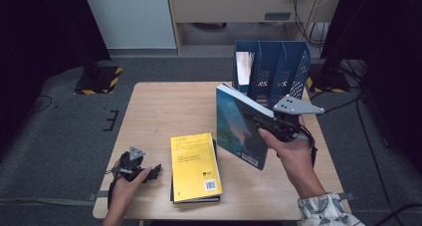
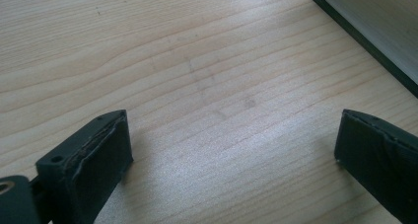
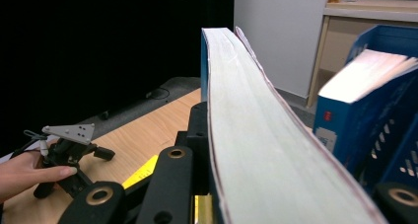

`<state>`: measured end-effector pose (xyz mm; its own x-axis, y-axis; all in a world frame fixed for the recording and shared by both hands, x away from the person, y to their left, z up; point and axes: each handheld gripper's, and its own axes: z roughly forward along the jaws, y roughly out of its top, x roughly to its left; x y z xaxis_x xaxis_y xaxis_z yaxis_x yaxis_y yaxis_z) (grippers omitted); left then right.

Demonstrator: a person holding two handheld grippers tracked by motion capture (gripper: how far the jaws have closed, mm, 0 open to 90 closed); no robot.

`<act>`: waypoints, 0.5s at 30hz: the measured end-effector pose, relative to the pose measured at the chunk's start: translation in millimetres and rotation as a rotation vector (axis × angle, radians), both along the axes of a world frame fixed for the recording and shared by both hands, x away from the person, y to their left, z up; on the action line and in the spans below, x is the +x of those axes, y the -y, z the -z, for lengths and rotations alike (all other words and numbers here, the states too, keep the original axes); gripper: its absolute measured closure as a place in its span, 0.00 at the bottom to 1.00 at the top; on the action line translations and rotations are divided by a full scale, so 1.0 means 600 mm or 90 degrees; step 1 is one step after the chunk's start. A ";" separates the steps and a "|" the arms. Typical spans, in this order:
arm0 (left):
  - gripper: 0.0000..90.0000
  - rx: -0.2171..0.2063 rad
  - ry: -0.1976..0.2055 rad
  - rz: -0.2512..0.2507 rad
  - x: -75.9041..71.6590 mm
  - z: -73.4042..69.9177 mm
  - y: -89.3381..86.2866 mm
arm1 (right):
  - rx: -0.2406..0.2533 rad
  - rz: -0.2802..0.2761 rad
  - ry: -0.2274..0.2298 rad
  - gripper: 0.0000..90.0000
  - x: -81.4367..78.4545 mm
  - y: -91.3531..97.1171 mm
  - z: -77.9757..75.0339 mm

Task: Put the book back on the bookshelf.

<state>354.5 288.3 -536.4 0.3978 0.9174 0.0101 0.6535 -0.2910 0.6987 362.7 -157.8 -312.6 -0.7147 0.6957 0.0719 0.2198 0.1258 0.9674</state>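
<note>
My right gripper [image 1: 263, 124] is shut on a blue-covered book [image 1: 239, 129] and holds it upright above the table's right half, just in front of a blue file rack [image 1: 271, 66]. In the right gripper view the book's page edge [image 3: 246, 135] runs straight up between the jaws, with the rack [image 3: 345, 135] to its right. A yellow book [image 1: 195, 166] lies flat on a dark book [image 1: 196, 200] at the front middle. My left gripper [image 1: 154, 170] rests at the front left, open, with bare wood between its jaws [image 2: 231, 140].
The rack's leftmost slot holds a book [image 1: 244, 69] standing on edge. The wooden table [image 1: 164, 111] is bare at its back left. The stacked books' edge [image 2: 374, 31] lies to the far right of the left jaws. Dark stands and cables surround the table.
</note>
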 end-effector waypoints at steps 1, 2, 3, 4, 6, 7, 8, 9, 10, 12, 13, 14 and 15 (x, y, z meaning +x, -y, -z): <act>0.00 0.000 0.000 0.000 0.000 0.000 0.000 | -0.001 0.003 0.000 0.82 -0.001 0.004 0.000; 0.00 0.000 0.000 0.000 0.000 0.000 0.000 | 0.000 0.005 -0.001 0.82 -0.002 0.007 -0.001; 0.00 0.000 0.000 0.000 0.000 0.000 0.000 | 0.001 0.008 -0.001 0.82 -0.003 0.010 -0.002; 0.00 0.000 0.000 0.001 0.000 0.000 0.000 | 0.000 0.009 -0.001 0.82 -0.005 0.013 -0.003; 0.00 0.000 0.000 0.001 0.000 0.000 0.000 | 0.002 0.011 -0.001 0.82 -0.008 0.020 -0.006; 0.00 0.000 0.000 0.001 0.000 0.000 0.000 | 0.003 0.012 -0.002 0.82 -0.010 0.023 -0.008; 0.00 0.000 0.000 0.002 0.000 0.000 0.000 | 0.003 0.012 -0.001 0.82 -0.012 0.026 -0.010; 0.00 0.000 0.000 0.002 0.000 0.000 0.000 | 0.004 0.013 0.000 0.82 -0.015 0.029 -0.012; 0.00 0.000 0.000 0.002 0.000 0.000 0.001 | 0.003 0.014 0.001 0.82 -0.017 0.032 -0.014; 0.00 0.000 0.000 0.003 0.000 0.000 0.001 | 0.003 0.019 0.001 0.82 -0.021 0.040 -0.016; 0.00 0.000 0.000 0.003 0.000 0.000 0.001 | 0.004 0.023 -0.001 0.82 -0.023 0.043 -0.018; 0.00 0.000 -0.001 0.004 0.000 0.000 0.001 | 0.004 0.026 -0.003 0.82 -0.024 0.048 -0.018; 0.00 0.000 -0.001 0.005 0.001 0.000 0.001 | 0.004 0.031 -0.004 0.82 -0.025 0.052 -0.019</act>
<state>354.8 287.6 -536.5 0.4055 0.9141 0.0093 0.6519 -0.2963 0.6981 347.7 -189.0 -301.3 -0.6790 0.7296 0.0815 0.2320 0.1079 0.9667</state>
